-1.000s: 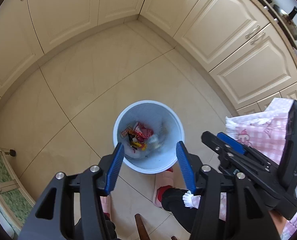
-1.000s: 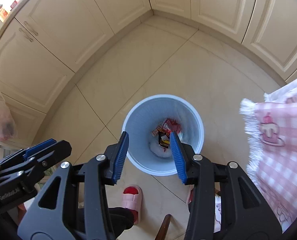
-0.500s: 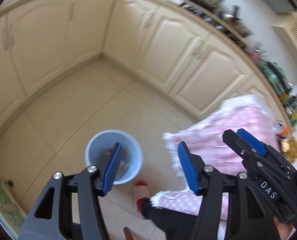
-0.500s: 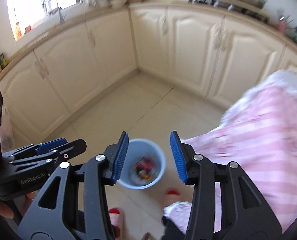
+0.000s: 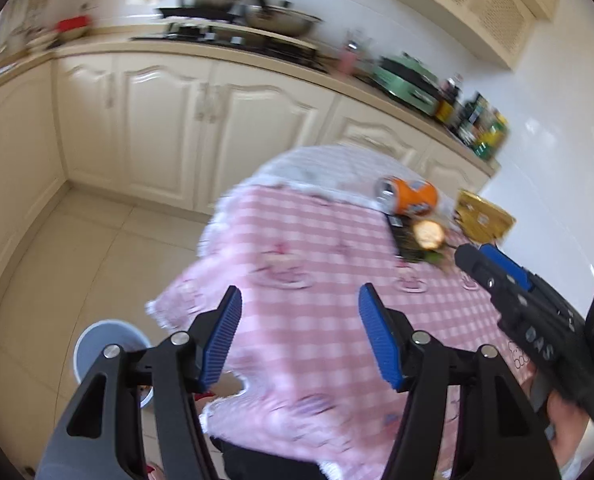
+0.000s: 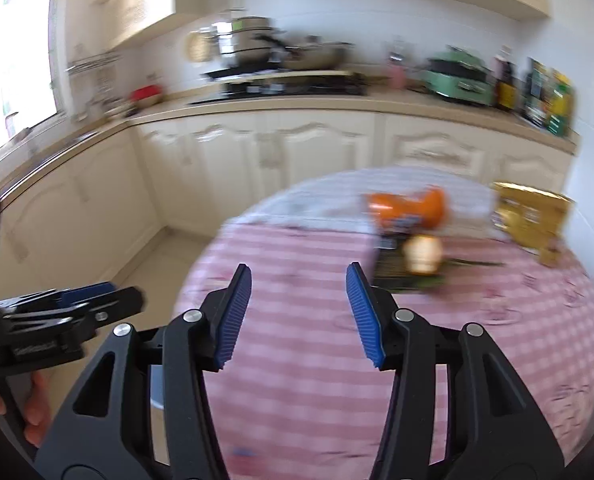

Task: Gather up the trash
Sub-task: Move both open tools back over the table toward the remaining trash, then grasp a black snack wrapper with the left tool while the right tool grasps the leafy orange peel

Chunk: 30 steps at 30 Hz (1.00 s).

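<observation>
On the round table with the pink checked cloth [image 5: 309,240] [image 6: 477,352] lie an orange can on its side [image 5: 411,199] [image 6: 411,208], a gold packet [image 5: 483,220] [image 6: 531,216], a dark wrapper [image 5: 407,242] [image 6: 397,268] and a pale round piece of food [image 5: 428,234] [image 6: 421,254]. My left gripper [image 5: 299,308] and my right gripper [image 6: 299,286] hang over the cloth's near part, jaws opening, nothing between them. The light blue bin [image 5: 97,340] stands on the floor, lower left of the left wrist view.
Cream cabinets [image 5: 169,120] [image 6: 297,152] run along the back under a counter with pots on a stove [image 6: 257,48], a green appliance [image 6: 457,76] and bottles [image 5: 477,124]. The tiled floor [image 5: 77,248] lies left of the table. A slipper shows near the bin.
Both grippers rose from above the bin and swung up toward the table. The bin slid from the middle to the lower left, and the table's trash came into sight. Both jaws widened slightly.
</observation>
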Available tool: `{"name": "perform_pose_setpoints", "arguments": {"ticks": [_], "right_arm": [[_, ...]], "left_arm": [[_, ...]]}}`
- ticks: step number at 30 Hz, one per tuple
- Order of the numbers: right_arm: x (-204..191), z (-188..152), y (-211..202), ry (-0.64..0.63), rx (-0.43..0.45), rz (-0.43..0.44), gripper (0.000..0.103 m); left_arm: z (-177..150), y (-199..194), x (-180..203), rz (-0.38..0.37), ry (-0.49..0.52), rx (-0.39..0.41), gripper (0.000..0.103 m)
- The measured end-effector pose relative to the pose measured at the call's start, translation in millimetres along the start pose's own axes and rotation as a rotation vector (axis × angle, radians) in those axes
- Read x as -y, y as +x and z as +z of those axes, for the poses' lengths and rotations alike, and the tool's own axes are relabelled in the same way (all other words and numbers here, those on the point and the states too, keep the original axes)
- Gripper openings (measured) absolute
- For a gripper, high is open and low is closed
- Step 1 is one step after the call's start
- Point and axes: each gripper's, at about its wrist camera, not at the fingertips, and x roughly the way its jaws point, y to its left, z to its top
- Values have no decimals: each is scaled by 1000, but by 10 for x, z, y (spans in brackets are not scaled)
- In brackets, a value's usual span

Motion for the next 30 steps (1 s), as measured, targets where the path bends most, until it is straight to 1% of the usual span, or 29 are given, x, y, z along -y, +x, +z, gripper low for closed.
{"name": "perform_pose_setpoints", "arguments": {"ticks": [1,3,6,8,10,13,14,15,16,17,18,19,21,24,28,30], "right_arm": [[187,23,47,23,-5,-21,49],[462,45,178,48,-29,-53,49],[793,63,438,89,-93,-57,49],[875,64,614,88,-130,-50,49],[960,80,802,104,-167,-19,49],[947,107,977,90,-195,-13,45],[934,119,1025,79,-199,-6,39],[921,121,1076,71,-211,-2,31],[918,121,1112,66,-219,0,29],[930,104,1144,59,-225,-1,19],[945,95,1145,63,-219,12,15],[971,85,1125,73,-212,19,14],[1033,70,1011,85,-165,-3,14],[1166,53,884,137,-105,-3,14],[1250,54,764,174,-35,-19,14],[1306,53,734,192,-15,-29,14]], "left_arm": [[34,94,148,-9,19,-8,60],[70,216,279,-18,37,-26,60],[130,424,473,-22,56,-50,60],[181,545,563,-20,66,-64,60],[209,636,613,-13,71,-77,60],[257,805,664,-5,72,-98,60],[275,851,671,-4,73,-102,60],[285,899,692,-3,76,-107,60],[298,939,716,-2,77,-113,60],[306,997,749,-5,80,-122,60],[317,1045,778,-10,83,-127,60],[324,1081,809,-17,86,-132,60],[338,1177,913,-36,103,-143,60],[356,1357,1100,-66,129,-161,60],[368,1647,1322,-79,157,-201,60],[395,1785,1367,-69,147,-214,60]]}}
